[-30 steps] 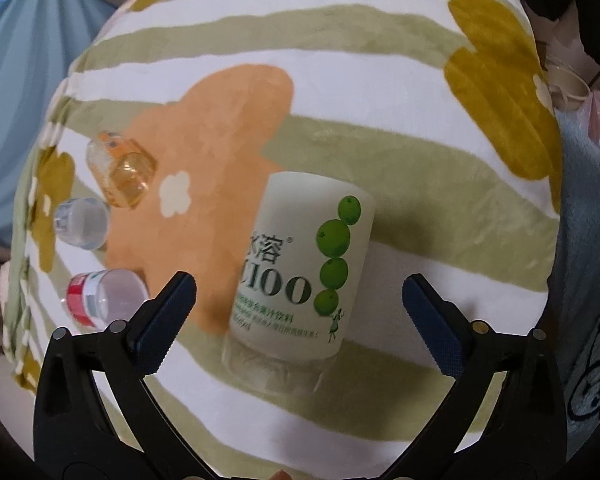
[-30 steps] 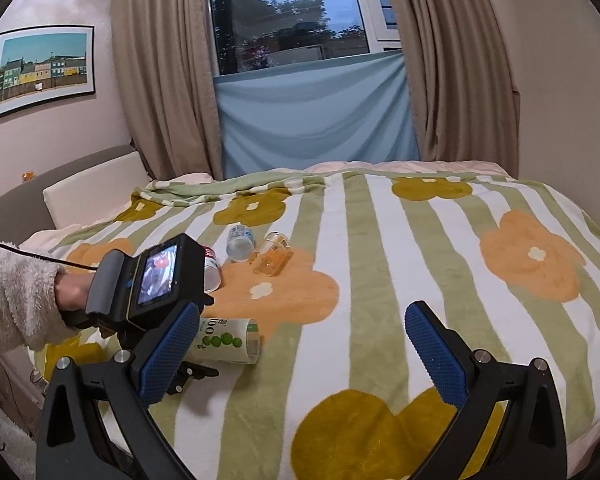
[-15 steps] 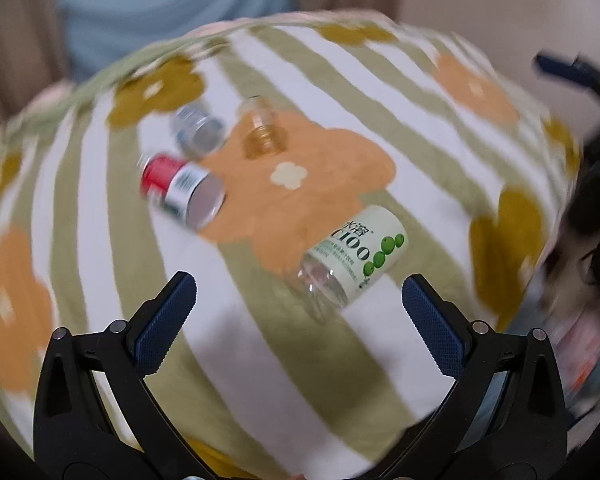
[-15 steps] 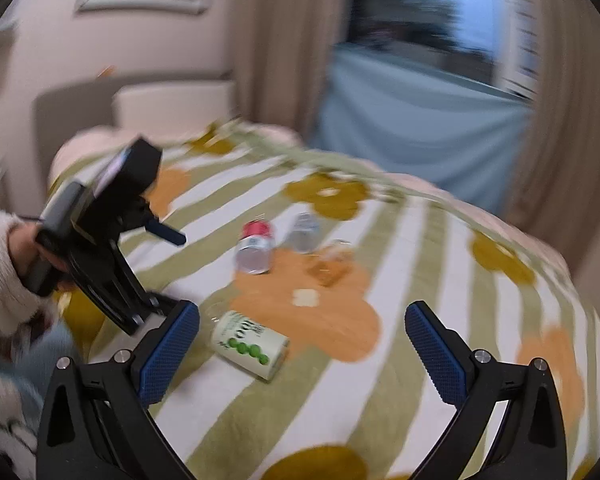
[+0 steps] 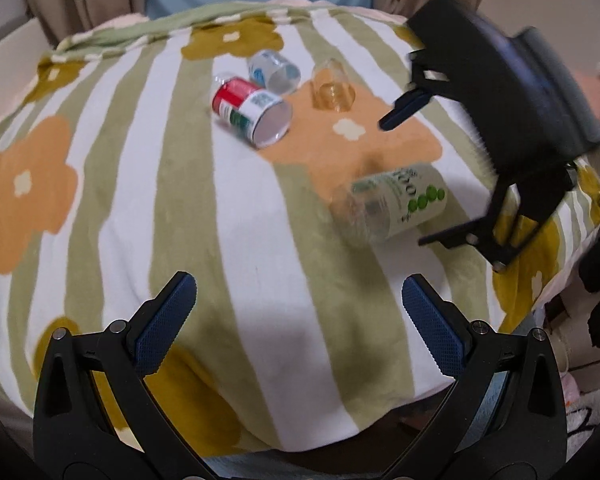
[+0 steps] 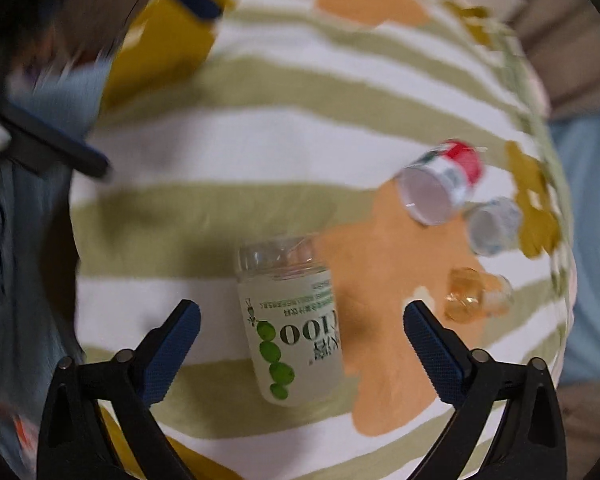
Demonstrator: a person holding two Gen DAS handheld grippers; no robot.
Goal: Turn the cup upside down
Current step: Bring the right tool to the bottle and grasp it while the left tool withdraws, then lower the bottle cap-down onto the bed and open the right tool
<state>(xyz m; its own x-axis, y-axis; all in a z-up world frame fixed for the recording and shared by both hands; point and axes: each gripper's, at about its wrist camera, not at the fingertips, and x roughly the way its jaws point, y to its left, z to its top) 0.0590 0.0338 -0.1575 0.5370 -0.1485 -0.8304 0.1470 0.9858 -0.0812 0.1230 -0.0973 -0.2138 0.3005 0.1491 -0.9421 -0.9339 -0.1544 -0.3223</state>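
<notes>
A clear cup with a white label and green dots (image 5: 392, 204) lies on its side on the striped bedspread (image 5: 228, 240). In the right wrist view the same cup (image 6: 290, 320) lies between the open fingers of my right gripper (image 6: 300, 332), which hovers just above it. My left gripper (image 5: 296, 312) is open and empty, pulled back near the front edge of the bed. The right gripper also shows in the left wrist view (image 5: 500, 120), over the cup.
A red and white cup (image 5: 254, 110), a blue-labelled clear cup (image 5: 274, 72) and a small amber cup (image 5: 332, 88) lie on their sides farther back. They show in the right wrist view too (image 6: 440, 188). Curtains hang behind the bed.
My left gripper has drawn back from the green-dot cup to the bed's front edge. My right gripper has swung down over that cup. Both stay open.
</notes>
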